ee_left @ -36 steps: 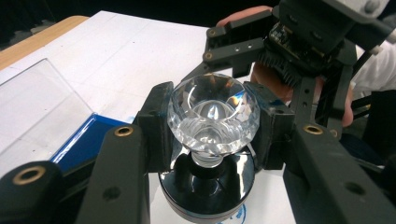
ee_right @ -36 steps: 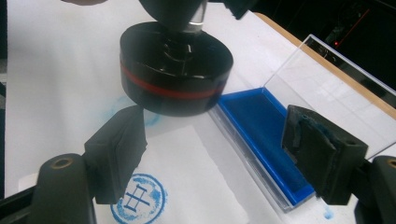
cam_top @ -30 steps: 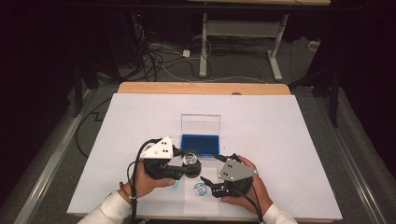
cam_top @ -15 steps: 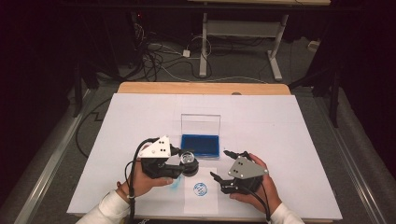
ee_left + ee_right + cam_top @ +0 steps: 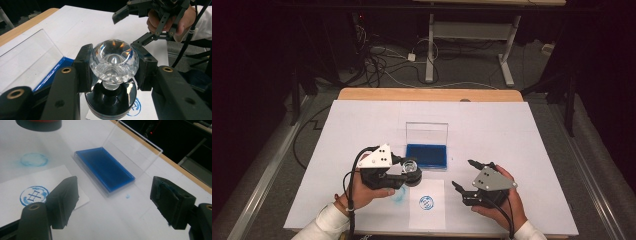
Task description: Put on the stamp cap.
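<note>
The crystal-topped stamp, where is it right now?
In the high view the stamp sits left of centre, gripped in the left gripper's fingers, just in front of the blue ink pad and above the stamped paper.

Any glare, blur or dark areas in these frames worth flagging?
High view: table brightly lit, surroundings nearly black. Left gripper view: highlights glint on the crystal stamp handle; near fingers soft. Right gripper view: ink pad sharp, its clear lid shows faint reflections.

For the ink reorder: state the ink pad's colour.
Blue; the ink pad shows best in the right gripper view.
</note>
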